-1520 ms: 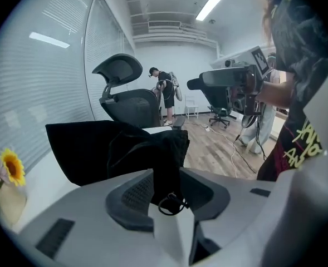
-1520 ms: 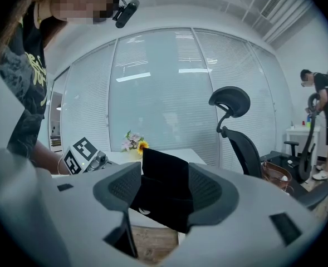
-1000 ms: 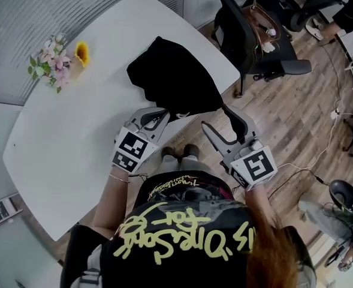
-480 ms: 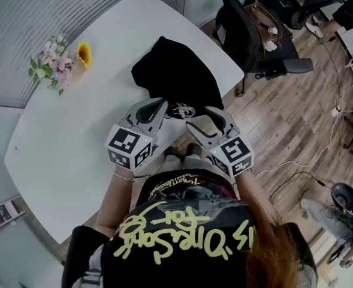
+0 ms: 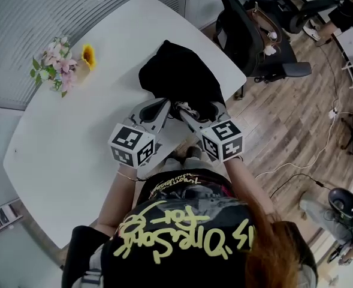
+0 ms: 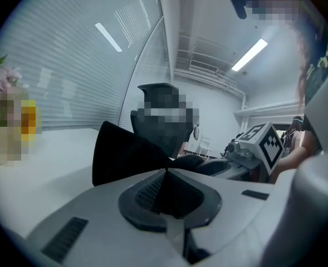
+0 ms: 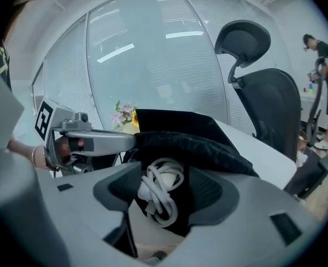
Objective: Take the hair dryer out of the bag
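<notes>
My left tongs [image 6: 165, 172] are pinching the bag [image 5: 179, 77] by its edge. My right tongs [image 7: 165, 200] are standing wide around the white cord [image 7: 159, 178] at the mouth. The dryer is lying deeper, I think. Closing on cord alone is risking that it unwinds and leaves the dryer inside.

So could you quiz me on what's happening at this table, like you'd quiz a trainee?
1. True or false: the left gripper is shut on the edge of the black bag.
2. What lies between the jaws of the open right gripper? A) a white coiled cord B) a spoon C) nothing
3. Fill in: the flowers stand on the white ____.
Key: 1 true; 2 A; 3 table.
</notes>
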Action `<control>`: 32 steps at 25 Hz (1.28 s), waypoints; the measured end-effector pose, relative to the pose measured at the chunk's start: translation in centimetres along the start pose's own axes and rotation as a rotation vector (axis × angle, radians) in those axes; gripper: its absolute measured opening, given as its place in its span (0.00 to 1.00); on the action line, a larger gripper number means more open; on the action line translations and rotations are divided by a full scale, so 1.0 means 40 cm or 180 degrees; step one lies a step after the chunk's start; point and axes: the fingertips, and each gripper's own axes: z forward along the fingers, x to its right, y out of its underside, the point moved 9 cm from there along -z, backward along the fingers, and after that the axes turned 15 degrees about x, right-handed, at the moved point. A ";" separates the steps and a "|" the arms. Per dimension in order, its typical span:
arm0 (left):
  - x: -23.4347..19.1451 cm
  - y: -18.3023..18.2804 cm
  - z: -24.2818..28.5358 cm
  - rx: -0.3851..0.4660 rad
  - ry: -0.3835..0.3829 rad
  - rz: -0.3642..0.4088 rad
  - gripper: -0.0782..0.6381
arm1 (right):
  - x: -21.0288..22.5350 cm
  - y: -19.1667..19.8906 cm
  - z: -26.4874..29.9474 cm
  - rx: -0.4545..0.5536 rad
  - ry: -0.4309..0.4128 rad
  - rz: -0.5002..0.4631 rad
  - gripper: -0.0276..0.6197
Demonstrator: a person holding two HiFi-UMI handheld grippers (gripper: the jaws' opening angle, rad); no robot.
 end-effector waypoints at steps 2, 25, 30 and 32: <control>-0.008 0.001 -0.003 0.0008 0.0029 -0.0030 0.11 | -0.005 -0.006 0.013 -0.0009 0.0068 -0.0015 0.43; -0.053 0.030 -0.052 0.0031 0.0368 -0.0285 0.11 | -0.057 0.024 0.166 -0.0518 0.0345 -0.0337 0.52; -0.076 0.021 -0.060 0.0185 0.0266 -0.0608 0.11 | -0.057 0.004 0.185 -0.0339 0.0406 -0.0277 0.52; -0.081 0.027 -0.062 0.0159 0.0226 -0.0657 0.11 | -0.049 0.016 0.193 -0.0350 0.0404 -0.0079 0.53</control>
